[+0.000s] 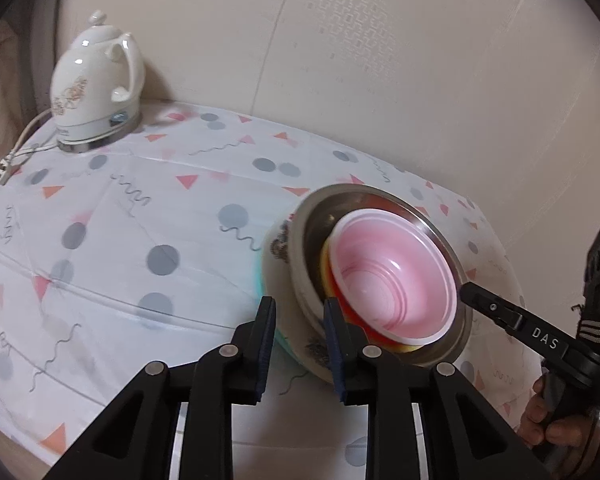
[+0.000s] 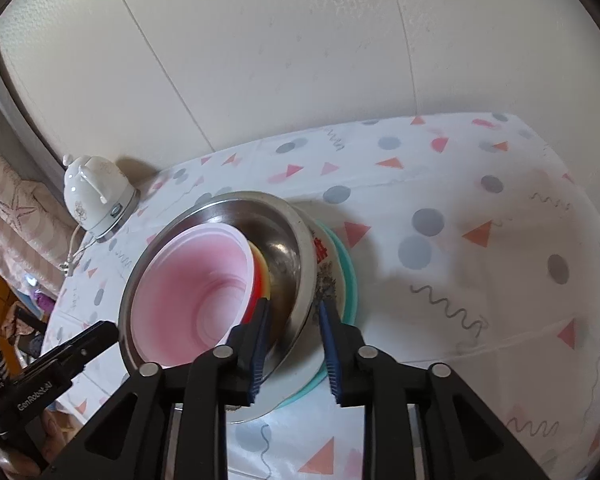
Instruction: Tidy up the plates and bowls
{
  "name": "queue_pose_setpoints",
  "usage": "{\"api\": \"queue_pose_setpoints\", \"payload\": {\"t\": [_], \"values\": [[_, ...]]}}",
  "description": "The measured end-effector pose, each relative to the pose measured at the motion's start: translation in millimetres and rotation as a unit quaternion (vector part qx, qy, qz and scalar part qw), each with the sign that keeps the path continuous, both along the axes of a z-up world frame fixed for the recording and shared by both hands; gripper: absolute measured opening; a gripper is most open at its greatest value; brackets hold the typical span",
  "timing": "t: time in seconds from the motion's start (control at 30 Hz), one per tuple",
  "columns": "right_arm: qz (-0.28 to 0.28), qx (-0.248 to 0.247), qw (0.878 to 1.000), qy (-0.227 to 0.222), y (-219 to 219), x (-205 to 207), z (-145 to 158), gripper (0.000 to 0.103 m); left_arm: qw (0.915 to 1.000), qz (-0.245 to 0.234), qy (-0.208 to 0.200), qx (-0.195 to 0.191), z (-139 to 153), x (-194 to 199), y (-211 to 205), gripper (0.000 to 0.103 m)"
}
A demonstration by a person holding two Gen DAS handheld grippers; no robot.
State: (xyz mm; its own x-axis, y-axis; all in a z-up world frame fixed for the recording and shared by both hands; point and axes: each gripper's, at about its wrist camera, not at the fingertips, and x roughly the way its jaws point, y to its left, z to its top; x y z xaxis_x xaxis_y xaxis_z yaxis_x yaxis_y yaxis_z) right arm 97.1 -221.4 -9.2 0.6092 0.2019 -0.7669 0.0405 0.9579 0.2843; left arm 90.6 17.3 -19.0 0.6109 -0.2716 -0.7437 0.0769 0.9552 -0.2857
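Note:
One nested stack stands on the patterned tablecloth. A pink bowl sits on top of red and yellow bowls inside a steel bowl. Under them lie a white printed plate and a teal plate. My left gripper straddles the stack's left rim, one finger inside the steel bowl and one outside the plates. My right gripper straddles the opposite rim the same way. Both have their jaws apart, the pads not pressing.
A white ceramic electric kettle with its cord stands at the table's far left corner against the pale wall. A hand holds the right gripper's handle. Bare cloth lies to either side of the stack.

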Motion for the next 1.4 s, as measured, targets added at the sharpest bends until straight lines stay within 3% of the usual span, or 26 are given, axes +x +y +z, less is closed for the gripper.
{"api": "queue_pose_setpoints", "payload": {"t": [0.17, 0.4, 0.5, 0.83, 1.4], "values": [[-0.011, -0.031, 0.999, -0.025, 2, -10, 9, 0.032, 0.9992, 0.028, -0.022, 0.016, 10, -15, 10, 0.037], [-0.044, -0.081, 0.994, -0.065, 17, -39, 23, 0.044, 0.9955, 0.061, -0.044, 0.058, 16, -42, 7, 0.064], [-0.040, -0.108, 0.991, -0.073, 30, -51, 20, 0.057, 0.9947, 0.058, -0.051, 0.068, 13, -53, -4, 0.076], [-0.058, -0.138, 0.986, -0.070, 41, -65, 14, 0.060, 0.9927, 0.036, -0.067, 0.093, 11, -68, -28, 0.101], [-0.058, -0.139, 0.986, -0.070, 47, -66, 10, 0.060, 0.9918, 0.051, -0.070, 0.095, 13, -74, -22, 0.103]]}}
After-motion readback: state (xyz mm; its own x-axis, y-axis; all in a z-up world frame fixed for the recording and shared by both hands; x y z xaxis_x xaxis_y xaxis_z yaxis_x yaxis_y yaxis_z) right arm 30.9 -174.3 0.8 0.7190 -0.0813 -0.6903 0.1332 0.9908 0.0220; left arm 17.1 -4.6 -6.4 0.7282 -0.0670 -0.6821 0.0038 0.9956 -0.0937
